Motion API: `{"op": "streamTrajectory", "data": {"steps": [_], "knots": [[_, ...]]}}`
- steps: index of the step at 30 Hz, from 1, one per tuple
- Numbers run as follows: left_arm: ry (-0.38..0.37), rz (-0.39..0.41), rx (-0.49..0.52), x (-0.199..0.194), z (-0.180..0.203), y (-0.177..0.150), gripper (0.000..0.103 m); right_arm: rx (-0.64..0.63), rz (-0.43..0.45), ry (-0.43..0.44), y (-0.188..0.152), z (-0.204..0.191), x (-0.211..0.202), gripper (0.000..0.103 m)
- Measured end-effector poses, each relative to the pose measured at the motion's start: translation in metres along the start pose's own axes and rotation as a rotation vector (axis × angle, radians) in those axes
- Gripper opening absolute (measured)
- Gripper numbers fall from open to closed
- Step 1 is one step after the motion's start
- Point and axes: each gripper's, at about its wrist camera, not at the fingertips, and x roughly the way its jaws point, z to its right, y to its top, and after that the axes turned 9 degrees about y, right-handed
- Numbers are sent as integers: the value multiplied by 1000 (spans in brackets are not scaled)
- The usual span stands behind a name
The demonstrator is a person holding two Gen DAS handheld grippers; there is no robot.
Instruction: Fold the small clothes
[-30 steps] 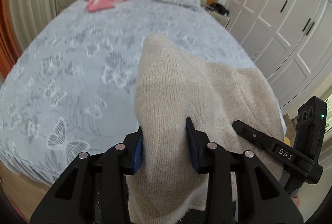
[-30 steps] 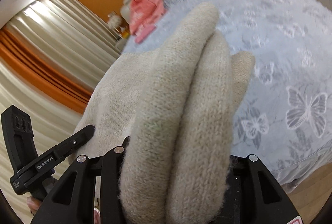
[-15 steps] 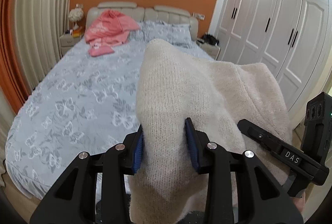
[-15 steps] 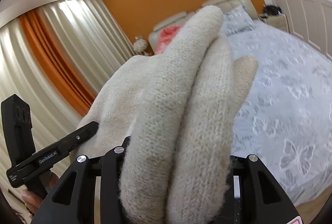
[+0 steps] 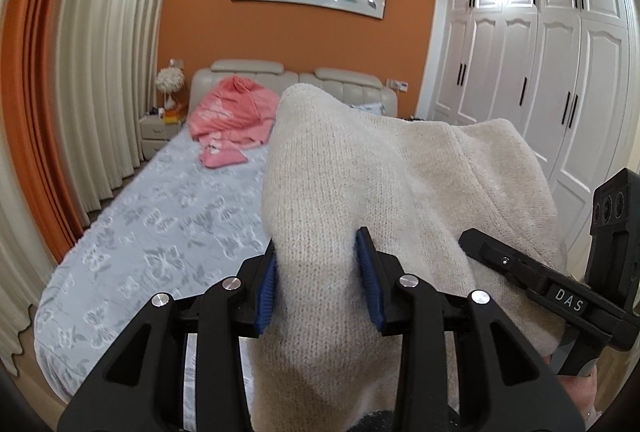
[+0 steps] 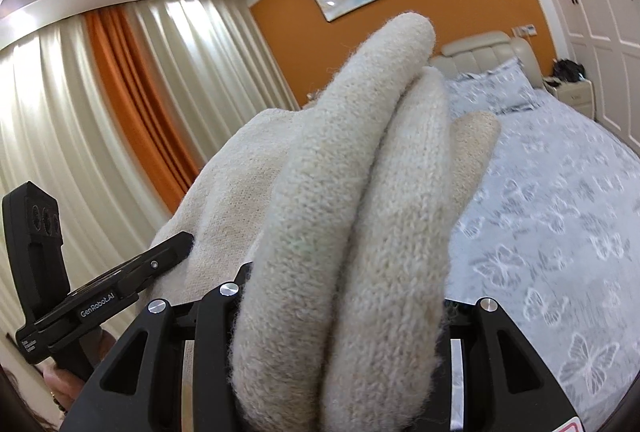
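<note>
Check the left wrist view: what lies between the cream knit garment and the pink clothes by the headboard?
Only bare butterfly-print bedspread between the cream knit garment and pink clothes, seen in the left wrist view.

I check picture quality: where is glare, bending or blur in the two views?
Left wrist view: ceiling light glare on the wardrobe, curtains bent by the fisheye, bed sharp. Right wrist view: bright spots above the curtains, the sweater soft near the lens.

The cream knit sweater (image 6: 340,232) bulges over the right claw (image 6: 340,312), hiding its fingertips and part of the bed (image 6: 560,212). Its lower part runs off both pictures' bottom edges.
</note>
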Motion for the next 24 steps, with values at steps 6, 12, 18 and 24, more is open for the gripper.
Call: {"op": "streamTrajectory", "data": {"steps": [6,12,18,24], "knots": [[38,37,-10,-3,-30,11,35,-38,0,37,11,-30,24,40],[60,51,-34,-1,-63,19,35,-45,-20,76,14,-44,55,41],[85,23,-55,18,-93,15,35,-17,-75,103,9,-42,99,41],[111,-43,-71,56,-123,0,35,27,-134,104,-10,-32,149,41]]}}
